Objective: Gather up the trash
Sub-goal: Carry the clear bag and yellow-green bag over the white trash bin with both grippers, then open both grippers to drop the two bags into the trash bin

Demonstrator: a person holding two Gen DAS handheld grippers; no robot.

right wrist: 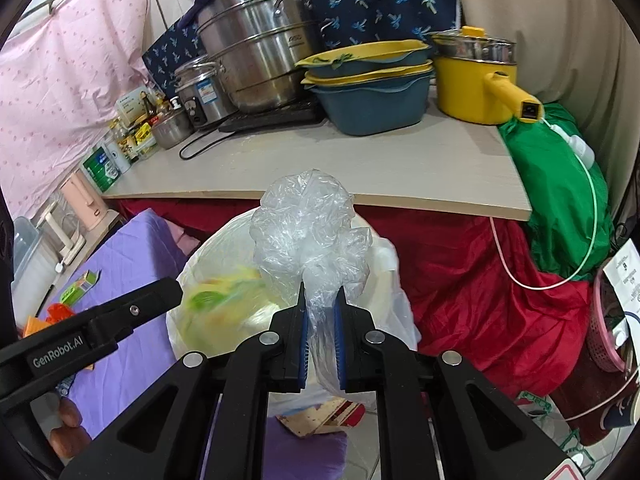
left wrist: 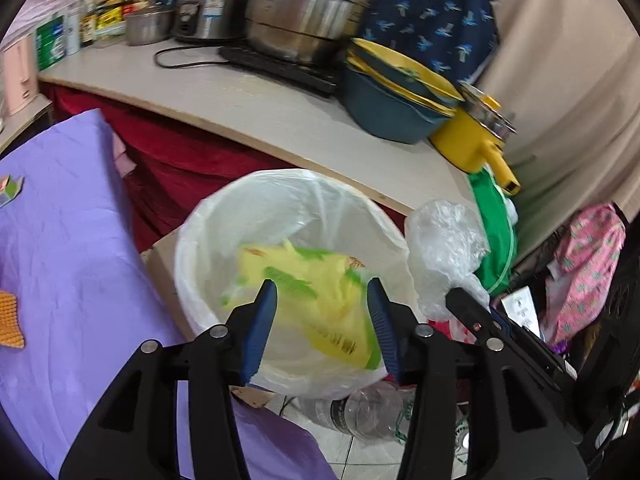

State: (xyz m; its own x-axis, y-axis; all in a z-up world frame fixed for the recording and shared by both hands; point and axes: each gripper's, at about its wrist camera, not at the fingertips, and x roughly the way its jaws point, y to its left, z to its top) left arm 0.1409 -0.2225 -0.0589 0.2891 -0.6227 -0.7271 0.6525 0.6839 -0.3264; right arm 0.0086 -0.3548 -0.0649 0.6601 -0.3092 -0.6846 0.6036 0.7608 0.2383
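Observation:
A bin lined with a white bag [left wrist: 208, 216] stands beside the purple-covered table [left wrist: 72, 248]. A yellow-green wrapper [left wrist: 320, 300], blurred, lies loose inside the bin, between and below the open fingers of my left gripper [left wrist: 322, 304]. The bin [right wrist: 184, 280] and blurred wrapper [right wrist: 216, 292] also show in the right wrist view. My right gripper [right wrist: 321, 312] is shut on a crumpled clear plastic bag [right wrist: 308, 220] held over the bin's right rim; this bag shows in the left wrist view [left wrist: 444, 248]. My left gripper shows as a black arm [right wrist: 120, 316].
A counter [right wrist: 360, 168] behind the bin carries steel pots [right wrist: 256, 48], stacked blue-yellow basins [right wrist: 368, 88] and a yellow pot [right wrist: 472, 88]. Red cloth [right wrist: 480, 300] hangs below it. A small green box [left wrist: 10, 190] and orange items [left wrist: 8, 320] lie on the purple table. An empty bottle [left wrist: 360, 412] lies on the floor.

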